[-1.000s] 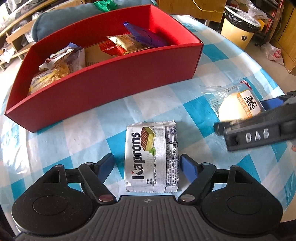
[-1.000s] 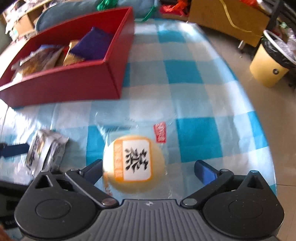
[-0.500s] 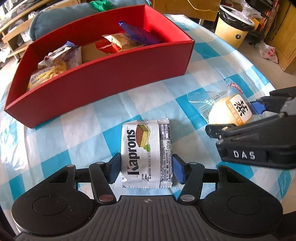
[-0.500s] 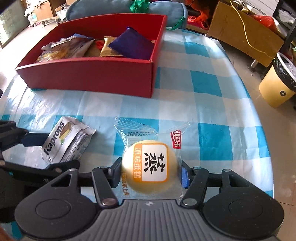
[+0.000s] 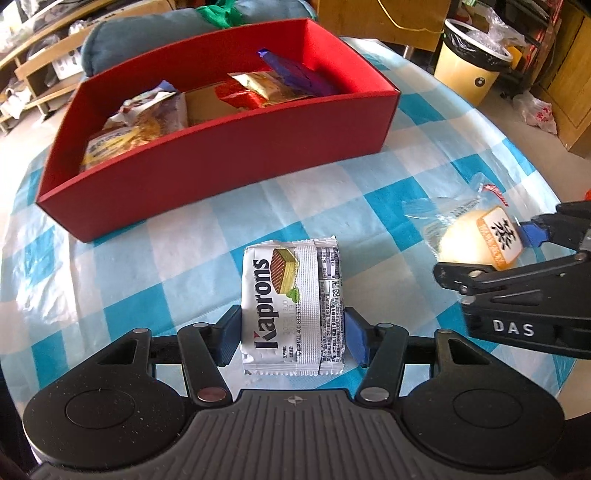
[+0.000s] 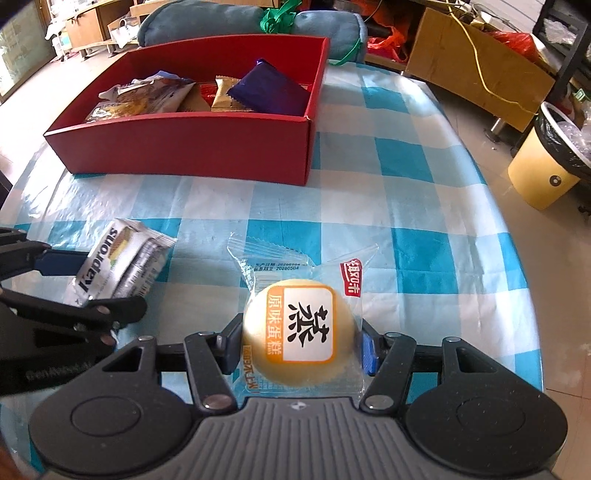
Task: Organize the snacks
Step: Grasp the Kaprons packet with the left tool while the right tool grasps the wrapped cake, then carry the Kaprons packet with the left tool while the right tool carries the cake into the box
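My left gripper is shut on a silver Kaprons wafer pack, its blue pads pressing both long sides, slightly above the checked tablecloth. My right gripper is shut on a round yellow steamed cake in a clear wrapper. Each wrist view shows the other gripper: the cake at the right of the left wrist view, the wafer pack at the left of the right wrist view. The red box stands beyond both, holding several snack packs.
The blue-and-white checked tablecloth covers a round table whose edge curves away on the right. A yellow bin stands on the floor past that edge. A blue-grey cushion lies behind the red box.
Both grippers have shut: the left on the wafer pack, the right on the steamed cake. Both snacks now appear lifted a little, and the right gripper has drawn back from the box.
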`<act>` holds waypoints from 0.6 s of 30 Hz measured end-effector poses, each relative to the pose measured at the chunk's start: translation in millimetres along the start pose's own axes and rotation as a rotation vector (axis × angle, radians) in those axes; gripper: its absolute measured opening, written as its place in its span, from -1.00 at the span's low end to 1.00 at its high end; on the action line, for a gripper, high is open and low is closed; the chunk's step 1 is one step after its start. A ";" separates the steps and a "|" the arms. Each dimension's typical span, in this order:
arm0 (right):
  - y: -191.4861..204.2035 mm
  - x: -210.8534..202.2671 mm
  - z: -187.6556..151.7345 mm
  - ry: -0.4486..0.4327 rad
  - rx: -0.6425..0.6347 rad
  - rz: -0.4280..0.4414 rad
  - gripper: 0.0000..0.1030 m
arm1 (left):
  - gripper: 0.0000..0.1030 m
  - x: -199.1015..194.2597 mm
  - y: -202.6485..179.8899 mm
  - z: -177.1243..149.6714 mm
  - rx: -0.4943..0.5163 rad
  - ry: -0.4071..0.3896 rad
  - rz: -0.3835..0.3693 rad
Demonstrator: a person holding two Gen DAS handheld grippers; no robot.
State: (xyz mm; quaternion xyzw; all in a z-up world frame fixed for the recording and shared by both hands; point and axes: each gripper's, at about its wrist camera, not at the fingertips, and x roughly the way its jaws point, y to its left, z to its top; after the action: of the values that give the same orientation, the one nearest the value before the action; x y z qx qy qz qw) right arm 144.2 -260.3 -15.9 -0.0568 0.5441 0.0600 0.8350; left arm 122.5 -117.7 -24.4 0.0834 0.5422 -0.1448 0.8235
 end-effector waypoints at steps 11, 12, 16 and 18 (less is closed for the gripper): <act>8.3 -17.1 6.8 -0.062 -0.011 -0.003 0.05 | 0.26 -11.3 14.3 2.5 -0.056 -0.042 0.016; 9.6 -18.7 8.8 -0.069 -0.012 -0.001 0.05 | 0.26 -13.0 16.3 3.2 -0.062 -0.047 0.019; 10.2 -23.9 13.6 -0.090 -0.009 0.002 0.05 | 0.26 -19.8 24.4 4.7 -0.081 -0.069 0.033; 10.8 -27.1 15.7 -0.099 -0.006 0.002 0.05 | 0.26 -22.8 30.5 4.7 -0.098 -0.077 0.041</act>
State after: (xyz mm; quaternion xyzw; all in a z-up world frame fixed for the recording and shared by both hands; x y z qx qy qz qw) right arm 145.7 -248.2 14.9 -0.0557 0.5019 0.0652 0.8606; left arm 128.1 -86.9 -2.2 0.0483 0.5147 -0.1042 0.8497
